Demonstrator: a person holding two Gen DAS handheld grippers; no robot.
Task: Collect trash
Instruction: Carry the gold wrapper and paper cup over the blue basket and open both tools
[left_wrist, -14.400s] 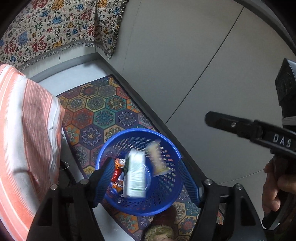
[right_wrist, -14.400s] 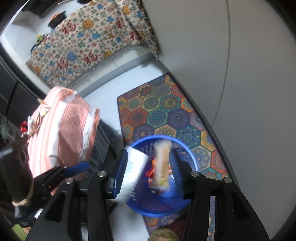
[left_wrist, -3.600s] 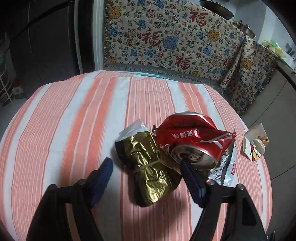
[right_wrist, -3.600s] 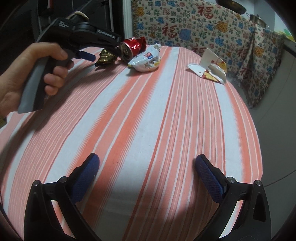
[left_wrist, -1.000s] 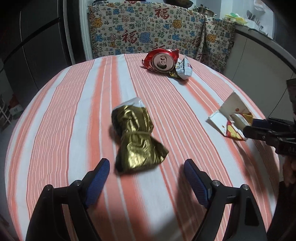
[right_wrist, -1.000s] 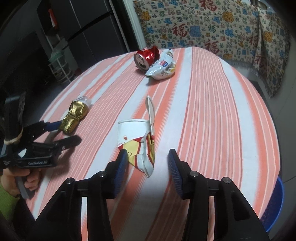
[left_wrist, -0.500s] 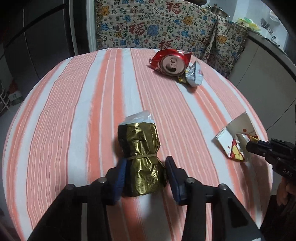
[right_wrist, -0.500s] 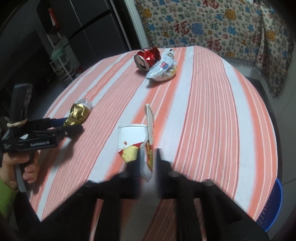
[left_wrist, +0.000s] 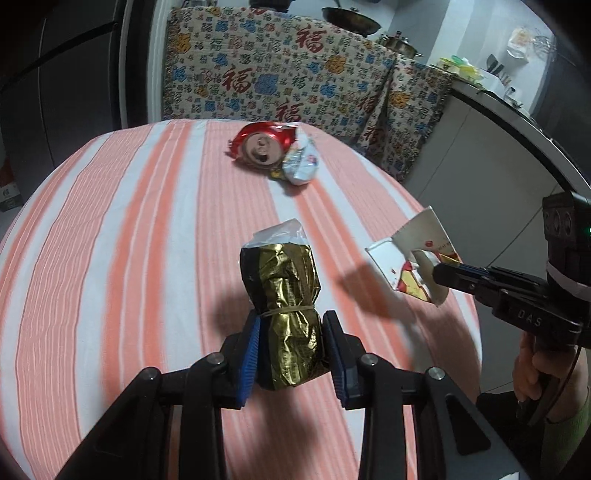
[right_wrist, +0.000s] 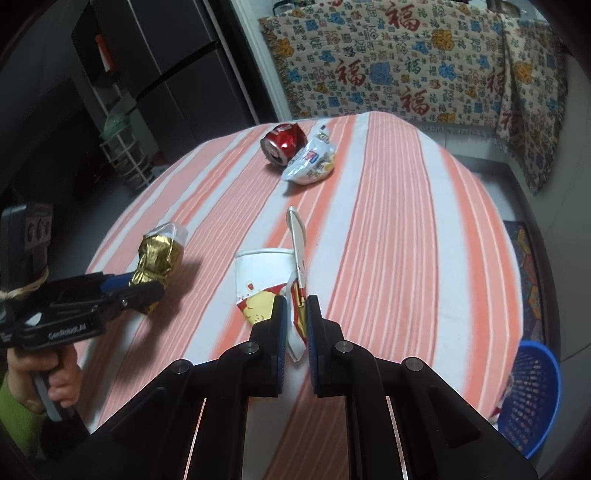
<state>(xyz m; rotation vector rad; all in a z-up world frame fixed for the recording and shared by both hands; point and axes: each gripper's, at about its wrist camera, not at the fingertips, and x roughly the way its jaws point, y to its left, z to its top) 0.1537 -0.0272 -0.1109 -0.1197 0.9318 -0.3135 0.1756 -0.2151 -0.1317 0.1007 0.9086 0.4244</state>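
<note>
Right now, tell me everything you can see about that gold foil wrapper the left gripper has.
The gold foil wrapper is a crumpled, shiny gold-and-black bundle, cinched near its middle by a thin band, with a torn white-silver end pointing away from the camera. The left gripper is closed on its lower half, blue pads pressed to both sides. It casts a shadow on the orange-and-white striped tablecloth; whether it touches the cloth is unclear. Nothing else touches it.

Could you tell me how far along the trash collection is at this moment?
Partly done. The blue basket stands on the floor beside the table. In hand: the left claw grips the gold wrapper, the right claw pinches the torn paper cup. Left on the table: the crushed red can and white packet.
</note>
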